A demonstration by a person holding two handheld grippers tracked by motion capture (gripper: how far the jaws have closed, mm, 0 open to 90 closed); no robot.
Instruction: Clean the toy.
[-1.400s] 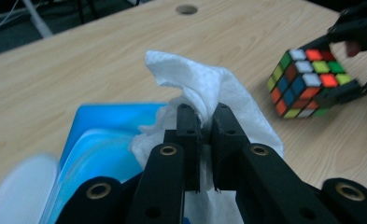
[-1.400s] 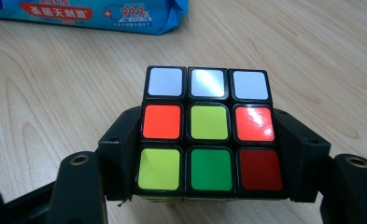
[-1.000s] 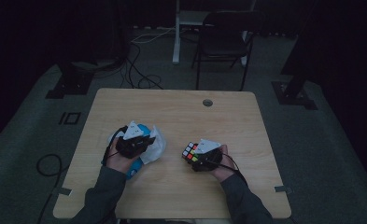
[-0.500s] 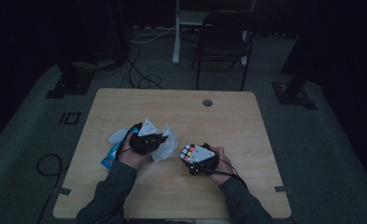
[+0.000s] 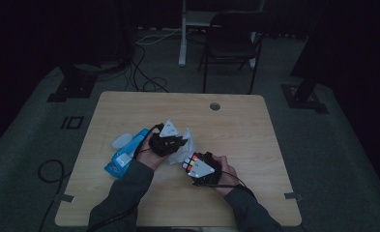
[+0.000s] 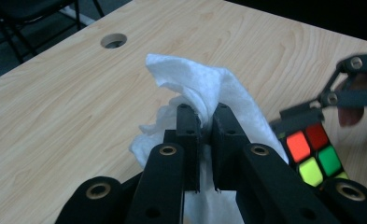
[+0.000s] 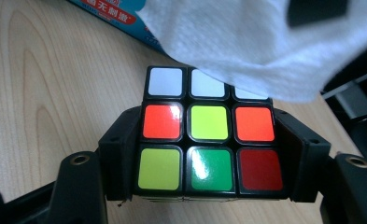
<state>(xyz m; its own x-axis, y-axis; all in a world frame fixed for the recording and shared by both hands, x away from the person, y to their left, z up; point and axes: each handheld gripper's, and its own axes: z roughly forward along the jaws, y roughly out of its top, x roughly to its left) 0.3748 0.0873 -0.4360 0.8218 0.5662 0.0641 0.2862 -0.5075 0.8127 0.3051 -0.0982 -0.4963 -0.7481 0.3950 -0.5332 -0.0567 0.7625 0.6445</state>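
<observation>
With the left gripper (image 6: 204, 128) clamped on the tissue (image 6: 204, 84) and now moved onto the cube (image 7: 209, 140) gripped by the right gripper (image 7: 209, 154), wiping can begin.

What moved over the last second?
The left tongs, shut on the crumpled white tissue, swung rightward off the blue wipes pack toward the cube. The right tongs carried the multicoloured puzzle cube leftward and nearer the person, so tissue and cube now meet. Both grips unchanged; the pack stayed put.
</observation>
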